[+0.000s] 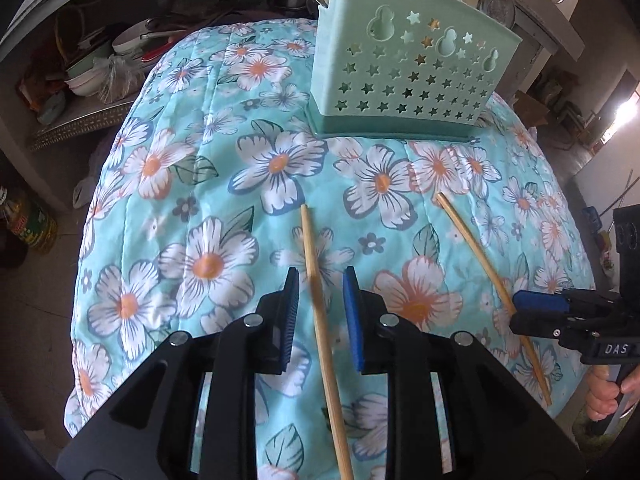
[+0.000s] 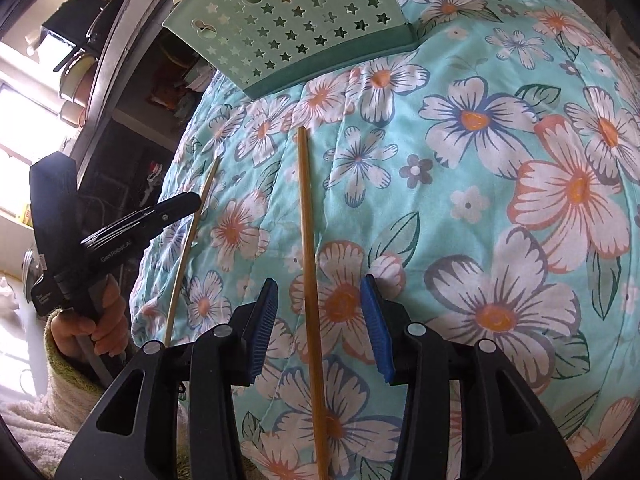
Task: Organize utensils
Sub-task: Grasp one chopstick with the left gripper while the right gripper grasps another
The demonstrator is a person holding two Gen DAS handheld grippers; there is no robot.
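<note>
Two wooden chopsticks lie on a floral quilt. In the left wrist view my left gripper (image 1: 321, 280) is open and straddles the left chopstick (image 1: 320, 312), which lies between its blue pads without being touched. The right chopstick (image 1: 480, 256) lies further right, with my right gripper (image 1: 532, 308) at it. In the right wrist view my right gripper (image 2: 320, 292) is open around that chopstick (image 2: 310, 256); the left chopstick (image 2: 192, 236) and left gripper (image 2: 180, 204) show at the left. A mint green utensil holder (image 1: 404, 72) stands at the far side with spoons and chopsticks in it; it also shows in the right wrist view (image 2: 288, 20).
The turquoise floral quilt (image 1: 224, 168) covers the table and falls away at its left and near edges. Shelves with bowls and pans (image 1: 100, 64) stand at the far left. An oil bottle (image 1: 28, 224) sits on the floor at left.
</note>
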